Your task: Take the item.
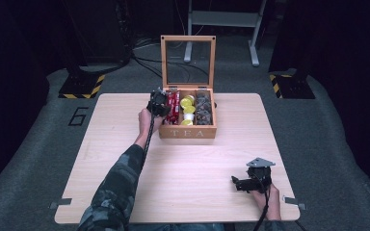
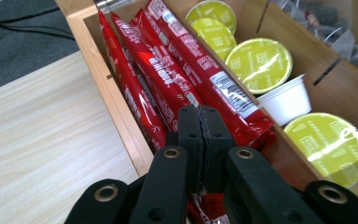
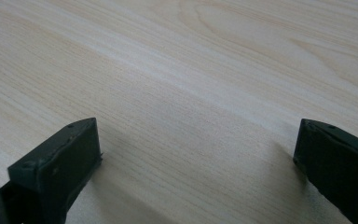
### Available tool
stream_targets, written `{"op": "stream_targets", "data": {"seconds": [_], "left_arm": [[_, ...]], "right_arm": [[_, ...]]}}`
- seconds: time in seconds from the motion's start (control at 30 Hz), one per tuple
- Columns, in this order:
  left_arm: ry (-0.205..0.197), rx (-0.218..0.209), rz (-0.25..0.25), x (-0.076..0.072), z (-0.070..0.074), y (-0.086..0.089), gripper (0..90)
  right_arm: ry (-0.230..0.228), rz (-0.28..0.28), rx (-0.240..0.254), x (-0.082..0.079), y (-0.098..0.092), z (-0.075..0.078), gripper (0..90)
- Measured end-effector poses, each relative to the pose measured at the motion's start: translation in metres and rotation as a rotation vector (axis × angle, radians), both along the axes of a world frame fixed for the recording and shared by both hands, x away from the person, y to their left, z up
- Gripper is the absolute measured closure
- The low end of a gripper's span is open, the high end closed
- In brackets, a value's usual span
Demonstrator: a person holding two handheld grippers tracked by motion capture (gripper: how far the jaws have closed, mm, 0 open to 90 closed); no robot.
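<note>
The red sachets (image 2: 168, 79) are long, glossy sticks with white print and a barcode, packed side by side in the left compartment of the tea box (image 1: 188, 132). The left gripper (image 2: 200, 126) is at that compartment's near end, its jaws pressed together on the end of one sachet, red foil showing beneath them. Right of the sachets lie yellow-lidded capsules (image 2: 258, 60) and a white cup (image 2: 286, 98); the rightmost compartment holds dark packets (image 1: 203, 109). The box stands at the table's (image 1: 125, 125) far edge, lid upright. The right gripper (image 1: 242, 184) rests near the table's near right corner, jaws spread wide over bare wood.
</note>
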State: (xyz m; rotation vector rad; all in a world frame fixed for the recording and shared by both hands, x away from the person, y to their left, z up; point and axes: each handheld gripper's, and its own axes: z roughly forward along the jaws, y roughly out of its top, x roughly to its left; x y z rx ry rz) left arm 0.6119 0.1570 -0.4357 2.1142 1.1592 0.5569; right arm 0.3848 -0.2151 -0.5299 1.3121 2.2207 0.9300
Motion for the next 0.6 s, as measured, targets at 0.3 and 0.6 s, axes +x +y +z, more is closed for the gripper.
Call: {"op": "stream_targets", "data": {"seconds": [0.3,0.6], "left_arm": [[-0.028,-0.018,-0.009,-0.008,0.01,0.002,88.6],[-0.045,-0.03,-0.023,-0.018,0.016,0.009,88.6]], "right_arm": [[0.003,-0.011,0.007,0.0,0.001,0.0,0.0],[-0.001,0.0,-0.001,0.0,0.0,0.0,0.0]]}}
